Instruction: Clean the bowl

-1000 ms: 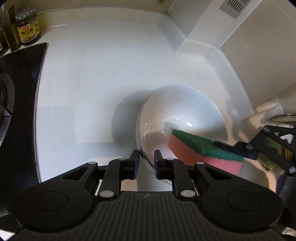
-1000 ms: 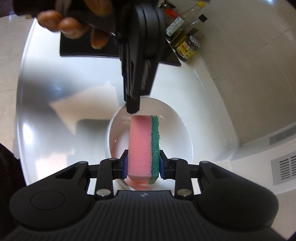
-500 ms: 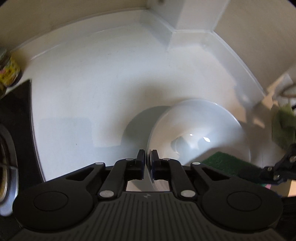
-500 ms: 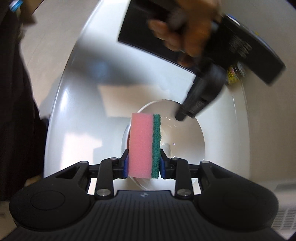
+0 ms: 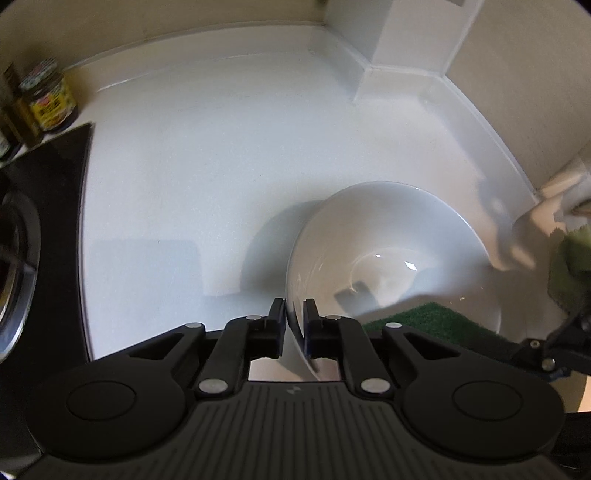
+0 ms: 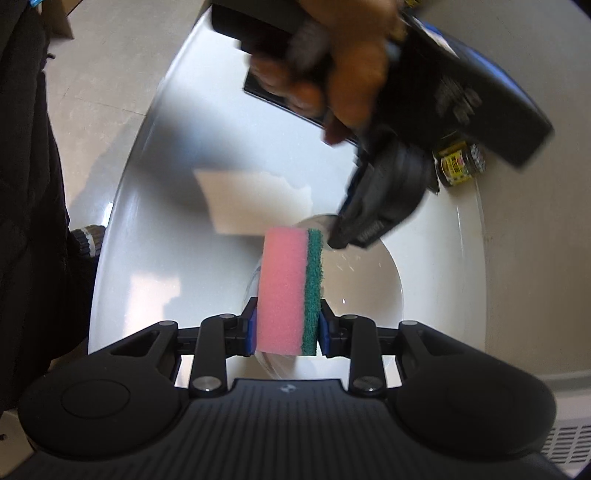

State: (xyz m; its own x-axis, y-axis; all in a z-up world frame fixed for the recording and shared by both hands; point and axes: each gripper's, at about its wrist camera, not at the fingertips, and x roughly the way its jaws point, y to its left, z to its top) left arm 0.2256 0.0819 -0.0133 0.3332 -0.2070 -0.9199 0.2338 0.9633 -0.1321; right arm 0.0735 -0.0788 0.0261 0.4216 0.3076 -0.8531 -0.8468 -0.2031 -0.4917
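Note:
A white bowl (image 5: 388,236) stands on the white counter (image 5: 207,155). Its near rim runs between the fingers of my left gripper (image 5: 294,314), whose pads pinch the rim from both sides while the jaws are opening slightly. In the right wrist view the same gripper's tip (image 6: 334,242) reaches the bowl's (image 6: 362,288) far rim, held by a hand (image 6: 343,62). My right gripper (image 6: 288,314) is shut on a pink sponge with a green scouring side (image 6: 288,288), held upright over the bowl's near side. The sponge's green face (image 5: 428,321) shows low in the bowl.
A black stove (image 5: 33,221) lies at the left, with jars (image 5: 50,99) behind it. A boxed wall corner (image 5: 406,33) stands at the back. A green cloth (image 5: 569,269) hangs at the right. The person's dark clothing (image 6: 26,184) fills the counter's left side.
My left gripper went from open beside the rim to pinching it. The sponge has slid from inside the bowl toward its lower right edge, and the right gripper has rolled.

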